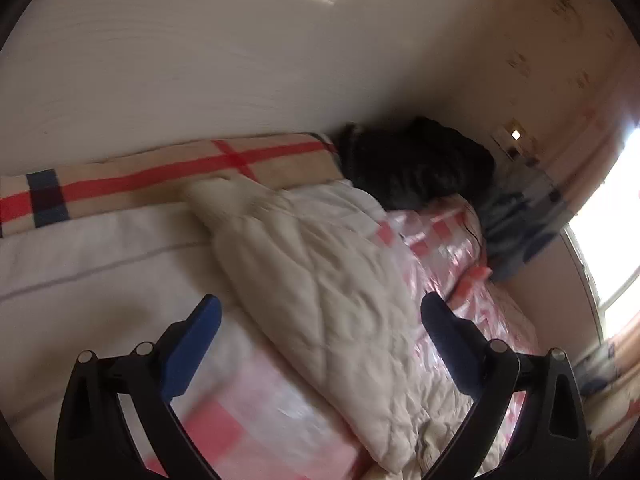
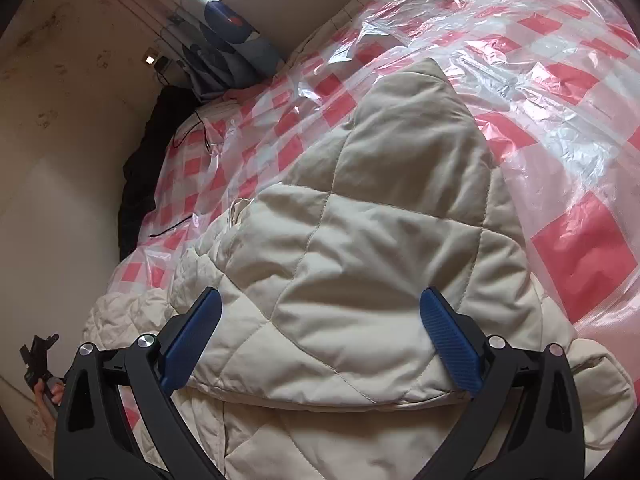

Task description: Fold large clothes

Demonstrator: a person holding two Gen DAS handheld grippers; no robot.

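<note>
A bed fills the room, its top spread with a crinkled clear plastic sheet (image 2: pixel 532 92) printed in red and white checks. Along the wall side lies a tan blanket (image 1: pixel 132 178) crossed by red stripes and dark blue squares, with a white sheet (image 1: pixel 80 256) just below it. The cream quilted jacket (image 2: pixel 360 264) lies in a heap on the plastic, its upper part doubled over the rest and a sleeve (image 1: pixel 240 204) stretching toward the striped blanket. A black garment (image 1: pixel 416 160) sits bunched in the corner against the wall, and beside it stands a grey-blue patterned pillow (image 2: pixel 224 40). The right gripper (image 2: pixel 320 332) hangs over the jacket with its blue pads spread wide apart, gripping nothing. The left gripper (image 1: pixel 320 340) is likewise wide open above the jacket's edge, empty. A hand (image 2: pixel 48 400) at the lower left of the right wrist view holds a dark handle (image 2: pixel 36 356).
</note>
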